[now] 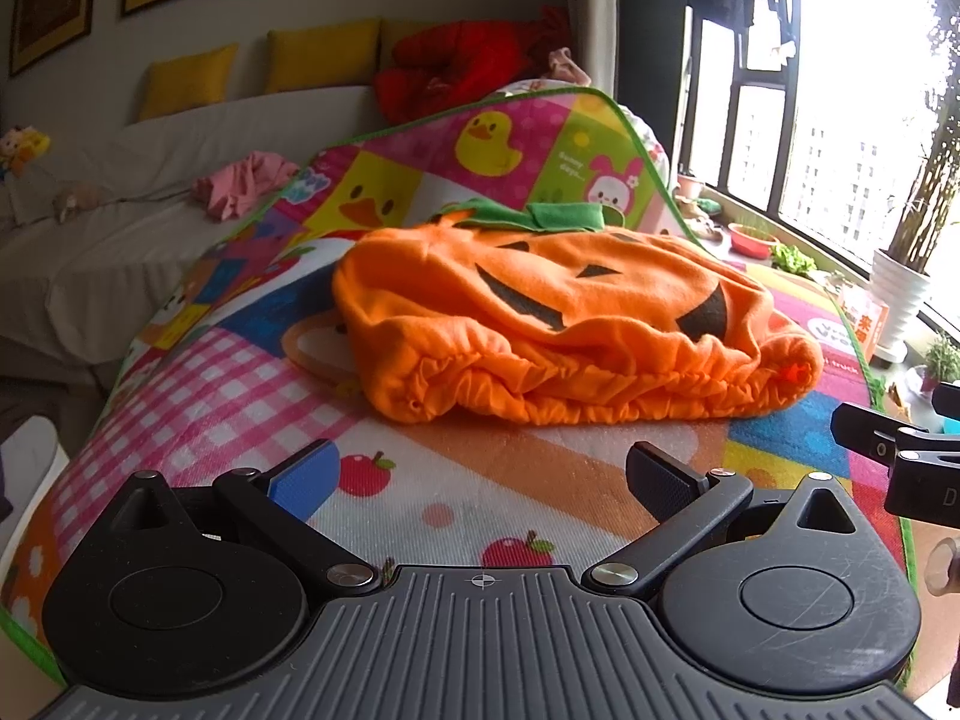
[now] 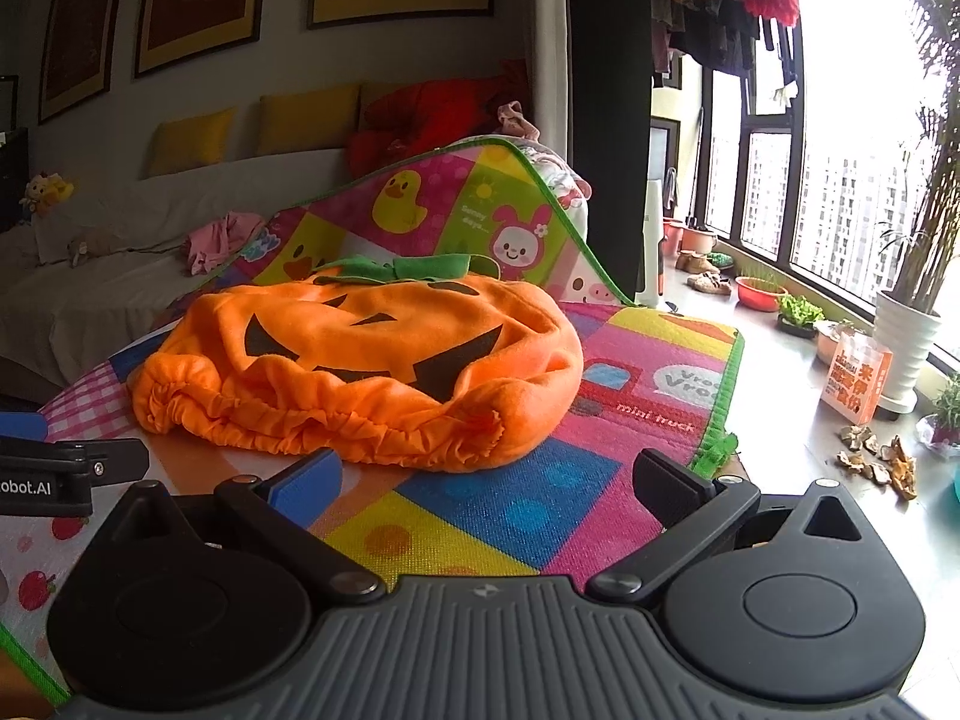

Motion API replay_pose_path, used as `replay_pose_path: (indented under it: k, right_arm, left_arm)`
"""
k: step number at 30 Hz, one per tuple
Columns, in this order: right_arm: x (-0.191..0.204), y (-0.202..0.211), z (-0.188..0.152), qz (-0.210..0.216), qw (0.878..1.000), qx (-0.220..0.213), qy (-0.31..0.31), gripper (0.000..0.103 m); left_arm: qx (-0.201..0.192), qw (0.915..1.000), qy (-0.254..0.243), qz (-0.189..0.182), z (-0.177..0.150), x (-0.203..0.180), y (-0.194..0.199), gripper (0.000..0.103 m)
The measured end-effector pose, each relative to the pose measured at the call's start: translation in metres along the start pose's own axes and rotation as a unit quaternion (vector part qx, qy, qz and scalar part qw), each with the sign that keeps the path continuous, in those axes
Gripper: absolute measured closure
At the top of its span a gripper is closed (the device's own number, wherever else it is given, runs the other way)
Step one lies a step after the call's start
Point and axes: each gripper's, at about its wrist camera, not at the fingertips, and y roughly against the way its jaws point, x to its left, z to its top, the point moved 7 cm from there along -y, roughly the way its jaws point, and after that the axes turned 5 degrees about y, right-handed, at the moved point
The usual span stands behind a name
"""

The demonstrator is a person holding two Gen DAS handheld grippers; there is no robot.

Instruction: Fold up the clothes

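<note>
- A pumpkin costume (image 1: pixel 570 324) of soft orange fleece lies crumpled on the play mat (image 1: pixel 240 420), with black felt-like eyes and a jagged mouth on its upper side.
- Its near hem is gathered into tight elastic ruffles; a floppy green leaf collar (image 2: pixel 420 267) sits at the costume's far edge.
- The play mat is a woven, quilt-patterned sheet of bright squares, pink gingham, apples and ducks, edged in green; behind the costume its far end curves upward.
- The left gripper (image 1: pixel 483 480) hovers low over the mat just short of the costume's ruffled hem, its jaws spread wide and empty, one pad blue, the other black and ribbed.
- The right gripper (image 2: pixel 489 483) is likewise parted and holding nothing, near the hem's right part.
- Beyond the costume's left side stands a white-draped sofa (image 1: pixel 120 228) with yellow cushions (image 1: pixel 186 81).
</note>
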Motion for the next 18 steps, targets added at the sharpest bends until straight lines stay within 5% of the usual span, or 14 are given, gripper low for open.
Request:
replay_pose_path:
  k: [18]
  right_arm:
    - [0.0011,-0.0032,-0.0041,-0.002,1.0,0.008,0.003,0.0]
  left_arm:
    - [0.008,1.0,0.002,0.003,-0.0035,0.0029,-0.0039,0.0]
